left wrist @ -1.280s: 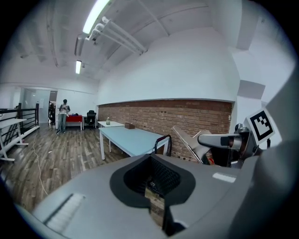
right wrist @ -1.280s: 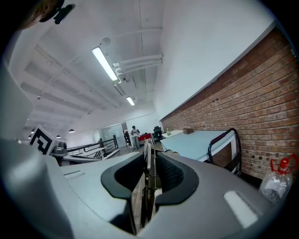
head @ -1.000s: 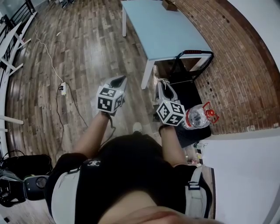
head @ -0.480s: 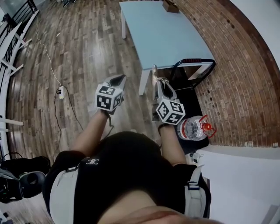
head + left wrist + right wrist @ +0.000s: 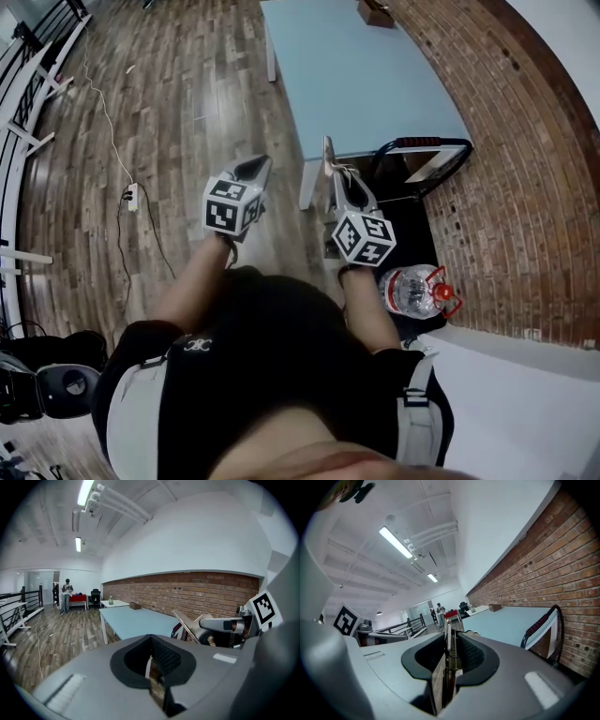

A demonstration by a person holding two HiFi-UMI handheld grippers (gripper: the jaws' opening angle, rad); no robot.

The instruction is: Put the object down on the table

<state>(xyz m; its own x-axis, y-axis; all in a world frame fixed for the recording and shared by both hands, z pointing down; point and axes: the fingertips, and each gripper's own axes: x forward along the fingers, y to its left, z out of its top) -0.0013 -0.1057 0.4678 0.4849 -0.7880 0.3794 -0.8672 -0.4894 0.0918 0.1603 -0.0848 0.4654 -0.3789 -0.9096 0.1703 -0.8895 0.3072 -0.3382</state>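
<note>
My right gripper (image 5: 339, 181) is shut on a thin flat board-like object (image 5: 327, 157) that stands on edge and sticks out past the fingertips. In the right gripper view the object (image 5: 447, 631) shows a metal spiral along its edge, pinched between the black pads of that gripper (image 5: 449, 645). It also shows as a tilted thin slab (image 5: 185, 625) in the left gripper view. My left gripper (image 5: 251, 171) is held level beside it, shut with nothing in it (image 5: 150, 641). The light blue table (image 5: 375, 75) lies just ahead, its near corner beyond both grippers.
A black hand cart with a red handle (image 5: 424, 142) stands by the table's near right corner against the brick wall (image 5: 525, 187). A large clear water jug with a red cap (image 5: 412, 289) sits on the floor at my right. A power strip and cable (image 5: 131, 195) lie at left.
The view has moved closer to the blue table; the water jug has slid down and back beside my right arm. Both grippers keep their pose and the right grip holds.
</note>
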